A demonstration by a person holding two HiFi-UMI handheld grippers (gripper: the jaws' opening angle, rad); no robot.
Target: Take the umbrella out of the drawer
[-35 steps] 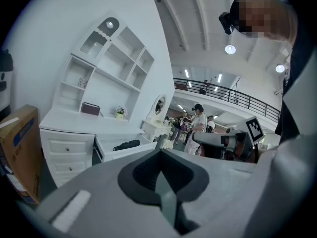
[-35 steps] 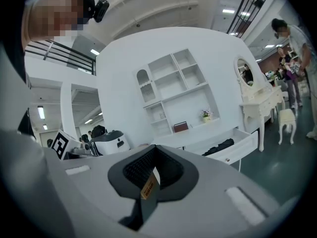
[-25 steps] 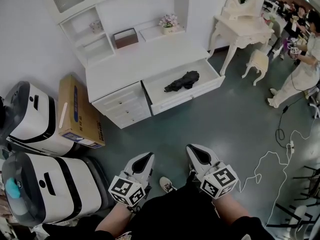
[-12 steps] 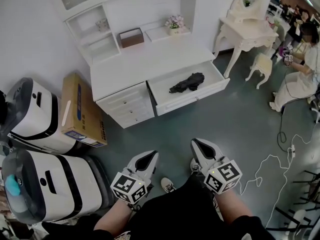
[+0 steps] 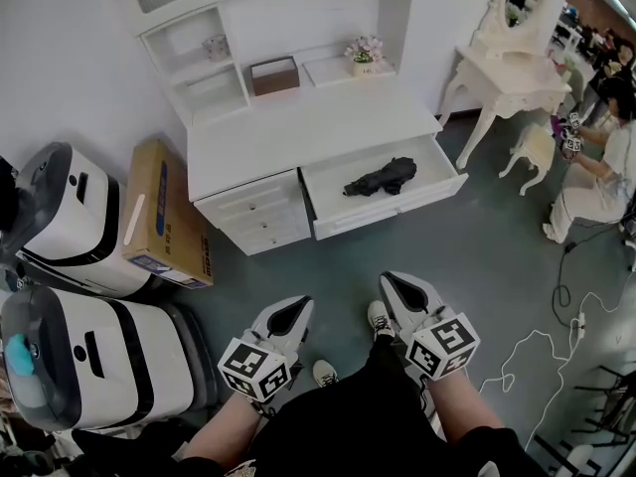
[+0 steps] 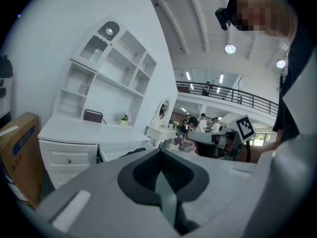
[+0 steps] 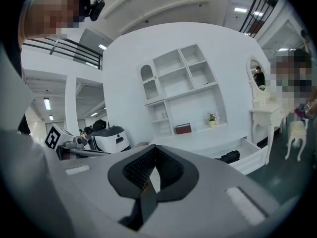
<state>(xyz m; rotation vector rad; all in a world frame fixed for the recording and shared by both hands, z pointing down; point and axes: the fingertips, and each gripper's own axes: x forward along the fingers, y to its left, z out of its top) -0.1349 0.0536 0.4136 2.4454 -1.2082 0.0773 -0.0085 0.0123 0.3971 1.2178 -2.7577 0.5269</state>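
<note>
A folded black umbrella (image 5: 381,177) lies in the open drawer (image 5: 417,195) of a white desk (image 5: 298,127); it also shows as the umbrella (image 7: 229,157) in the right gripper view and, small, as the umbrella (image 6: 132,152) in the left gripper view. Both grippers hang low near the person's legs, well short of the desk. My left gripper (image 5: 293,311) is shut and holds nothing. My right gripper (image 5: 395,286) is shut and holds nothing too. In each gripper view the jaws meet along one seam, for the left gripper (image 6: 161,158) and the right gripper (image 7: 152,155).
Left of the desk stand a cardboard box (image 5: 164,217) and two white machines (image 5: 70,227). A white dressing table (image 5: 512,68) with a stool (image 5: 532,147) is at the right, and a seated person (image 5: 601,167) beyond it. A white cable (image 5: 542,326) trails on the floor.
The head view has shifted, so the desk and drawer sit slightly more to the right and lower. Both grippers stay shut in about the same place; a shoe has stepped forward.
</note>
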